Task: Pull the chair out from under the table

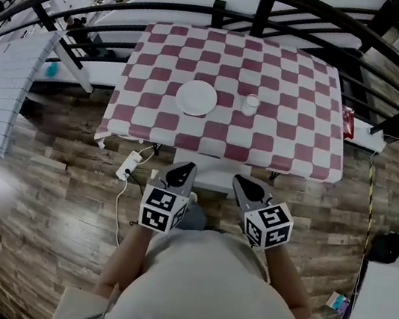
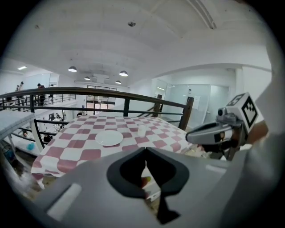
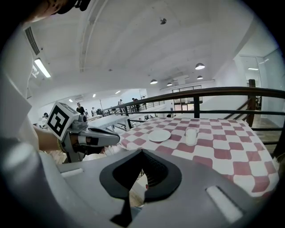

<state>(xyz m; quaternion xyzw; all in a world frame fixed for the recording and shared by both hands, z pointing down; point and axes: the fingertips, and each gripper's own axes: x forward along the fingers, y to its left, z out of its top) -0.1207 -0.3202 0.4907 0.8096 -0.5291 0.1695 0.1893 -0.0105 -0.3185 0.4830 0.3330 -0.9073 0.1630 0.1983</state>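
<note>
Red-and-white checked table (image 1: 226, 133) on a wood-plank floor (image 1: 42, 197), black railing (image 1: 262, 10) beyond the table. The pale chair (image 1: 212, 174) sits tucked under the table's near edge, with the left gripper (image 1: 184, 169) and right gripper (image 1: 244, 182) near that edge, jaws together and empty.

You have before you a desk (image 1: 263, 143) whose cloth shows dark red and white checks. The plate (image 1: 196, 98), the cup (image 1: 251, 104) and the chair (image 1: 213, 175) are white. The floor (image 1: 42, 197) is brown wood planks, the railing (image 1: 264, 10) black.

Checkered table (image 1: 293, 95) bears a plate (image 1: 196, 98) and cup (image 1: 250, 104).
</note>
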